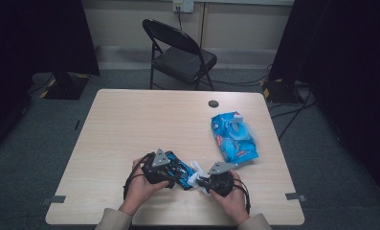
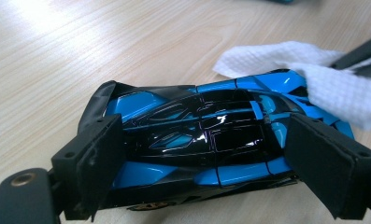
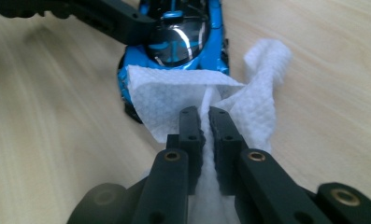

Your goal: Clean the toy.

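Blue toy car [image 2: 197,140] clamped between the left hand-held gripper [image 2: 211,158] pads; right hand-held gripper [image 3: 205,122], just beside, pinches a white wipe [image 3: 174,100] against the car's end.

Clamped front and back on a blue-and-black toy car [image 2: 206,140] sitting on the table [image 2: 80,56], white wipe [image 2: 332,88] draped over its far end.

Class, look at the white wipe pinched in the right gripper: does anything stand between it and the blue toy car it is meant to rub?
Nothing visible does. The white wipe, clamped in the right gripper, already lies against one end of the blue toy car, which the left gripper clamps by its sides on the table.
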